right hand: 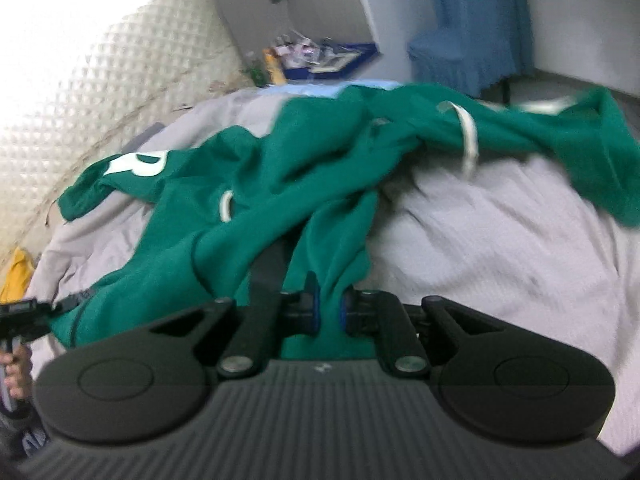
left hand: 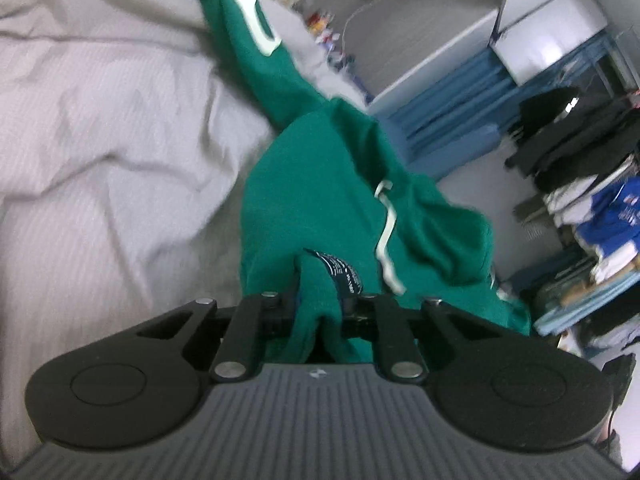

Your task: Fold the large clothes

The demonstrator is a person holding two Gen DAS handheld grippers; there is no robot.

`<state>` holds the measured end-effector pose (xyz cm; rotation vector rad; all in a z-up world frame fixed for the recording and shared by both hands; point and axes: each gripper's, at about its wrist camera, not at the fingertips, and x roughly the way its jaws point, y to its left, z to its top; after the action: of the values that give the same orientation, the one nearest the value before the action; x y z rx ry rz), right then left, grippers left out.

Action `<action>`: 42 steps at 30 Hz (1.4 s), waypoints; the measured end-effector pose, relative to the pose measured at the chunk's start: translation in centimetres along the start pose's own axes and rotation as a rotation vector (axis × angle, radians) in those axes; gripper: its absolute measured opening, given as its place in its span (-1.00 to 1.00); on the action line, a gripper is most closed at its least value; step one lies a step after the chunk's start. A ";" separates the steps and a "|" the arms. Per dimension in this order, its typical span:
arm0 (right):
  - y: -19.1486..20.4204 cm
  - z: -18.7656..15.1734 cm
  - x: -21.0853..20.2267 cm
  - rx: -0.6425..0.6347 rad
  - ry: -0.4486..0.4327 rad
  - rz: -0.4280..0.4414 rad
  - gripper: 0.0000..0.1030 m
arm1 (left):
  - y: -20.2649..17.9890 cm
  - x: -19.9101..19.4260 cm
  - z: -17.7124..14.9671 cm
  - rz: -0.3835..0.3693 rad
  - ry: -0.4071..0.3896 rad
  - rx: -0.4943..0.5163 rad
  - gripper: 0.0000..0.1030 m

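Note:
A green hoodie [left hand: 320,184] with white lettering and white drawstrings lies bunched on a bed with a pale grey cover [left hand: 100,140]. My left gripper [left hand: 320,304] is shut on a fold of it near a dark label [left hand: 340,272]. In the right wrist view the hoodie [right hand: 280,184] spreads across the bed [right hand: 480,240]. My right gripper [right hand: 328,312] is shut on a fold of its fabric. The left gripper [right hand: 24,316] shows at the far left edge, held by a hand.
A blue curtain [left hand: 460,92] and white boxes [left hand: 552,28] stand beyond the bed. Stacked clothes [left hand: 592,200] fill shelves at the right. A quilted white headboard [right hand: 100,80] and a cluttered corner [right hand: 312,60] lie behind the bed. A yellow item [right hand: 16,272] lies at the left.

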<state>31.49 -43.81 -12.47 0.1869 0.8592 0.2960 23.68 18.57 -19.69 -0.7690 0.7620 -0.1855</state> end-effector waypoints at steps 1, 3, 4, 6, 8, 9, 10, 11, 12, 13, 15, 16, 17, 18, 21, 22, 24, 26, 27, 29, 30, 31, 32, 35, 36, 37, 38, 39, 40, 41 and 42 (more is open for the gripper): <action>-0.8 -0.7 0.2 0.018 0.016 -0.014 -0.78 | -0.2 0.3 -0.6 0.032 0.034 0.025 -0.67; -2.0 -2.3 1.0 0.034 0.053 -0.050 -0.78 | -0.6 1.3 -1.5 0.108 0.094 0.074 -0.66; -2.5 -3.1 1.6 0.044 0.069 -0.067 -0.78 | -0.8 2.1 -2.1 0.150 0.124 0.095 -0.66; -3.7 -4.7 2.5 0.067 0.092 -0.097 -0.78 | -0.8 3.6 -2.8 0.210 0.178 0.128 -0.63; -4.9 -5.9 3.3 0.093 0.101 -0.110 -0.79 | -0.8 4.7 -3.2 0.256 0.219 0.149 -0.60; -5.2 -6.4 3.6 0.098 0.103 -0.114 -0.79 | -0.8 5.0 -3.1 0.267 0.231 0.152 -0.59; -5.3 -6.8 3.9 0.103 0.103 -0.112 -0.79 | -0.7 5.2 -3.0 0.271 0.236 0.149 -0.58; -5.4 -7.1 4.2 0.107 0.104 -0.109 -0.79 | -0.6 5.2 -2.8 0.270 0.237 0.145 -0.57; -5.2 -7.0 4.6 0.106 0.108 -0.111 -0.79 | -0.6 5.1 -2.8 0.269 0.237 0.141 -0.52; -5.0 -7.1 4.7 0.098 0.111 -0.113 -0.79 | -0.6 5.1 -2.8 0.269 0.235 0.144 -0.51; -5.0 -7.0 4.9 0.086 0.109 -0.114 -0.78 | -0.8 5.1 -2.7 0.273 0.216 0.166 -0.42; -5.0 -6.8 4.8 0.085 0.107 -0.111 -0.77 | -1.1 4.8 -2.7 0.278 0.202 0.174 -0.37; -5.2 -6.9 4.4 0.086 0.104 -0.108 -0.73 | -1.4 4.3 -2.6 0.284 0.183 0.186 -0.27; -5.1 -6.7 4.3 0.090 0.103 -0.105 -0.71 | -1.8 3.9 -2.5 0.289 0.164 0.202 -0.18; -4.8 -6.1 3.5 0.097 0.102 -0.097 -0.69 | -2.6 2.5 -2.4 0.319 0.094 0.244 -0.08; -4.7 -5.9 3.2 0.099 0.100 -0.089 -0.68 | -2.9 1.8 -2.3 0.317 0.064 0.251 -0.05; -4.3 -5.4 2.6 0.098 0.094 -0.087 -0.64 | -3.6 0.8 -2.0 0.307 0.027 0.257 0.04; -4.0 -4.8 2.0 0.088 0.080 -0.097 -0.61 | -4.4 0.2 -1.5 0.303 -0.007 0.270 0.10; -3.8 -4.5 1.7 0.087 0.072 -0.096 -0.61 | -4.8 -0.1 -1.3 0.307 -0.021 0.277 0.13; -3.5 -3.6 1.0 0.091 0.050 -0.086 -0.58 | -5.8 -0.3 -0.7 0.314 -0.037 0.299 0.17; -3.4 -3.1 0.6 0.093 0.035 -0.087 -0.53 | -6.5 -0.4 -0.3 0.316 -0.045 0.311 0.21; -3.3 -2.5 0.3 0.092 0.019 -0.083 -0.30 | -7.2 -0.3 0.1 0.313 -0.057 0.328 0.24; -3.1 -2.0 0.1 0.091 0.002 -0.076 -0.05 | -7.9 -0.2 0.5 0.308 -0.070 0.345 0.32; -2.4 -0.1 -0.2 0.097 -0.050 -0.058 0.30 | -10.5 0.7 2.1 0.279 -0.111 0.384 0.42; -2.1 0.7 -0.1 0.103 -0.064 -0.053 0.35 | -11.4 1.5 2.7 0.259 -0.115 0.399 0.49; -1.7 1.4 0.3 0.103 -0.076 -0.051 0.37 | -12.2 2.1 3.2 0.242 -0.120 0.413 0.51; -1.3 2.1 0.7 0.100 -0.087 -0.047 0.37 | -13.1 3.1 3.8 0.229 -0.130 0.428 0.53; -1.0 2.8 1.3 0.100 -0.097 -0.041 0.37 | -14.1 4.4 4.4 0.222 -0.135 0.444 0.55; -0.6 3.6 2.0 0.103 -0.106 -0.031 0.37 | -15.1 5.7 4.9 0.213 -0.126 0.449 0.56; -0.3 4.4 2.8 0.108 -0.113 -0.017 0.37 | -15.9 7.3 5.5 0.195 -0.112 0.442 0.62; -0.1 5.1 3.8 0.112 -0.119 -0.003 0.37 | -16.7 8.9 6.1 0.175 -0.100 0.435 0.65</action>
<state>37.71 -42.88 -11.93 0.3047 0.7582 0.2314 36.11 6.32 -10.28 -0.2957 0.6595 -0.1467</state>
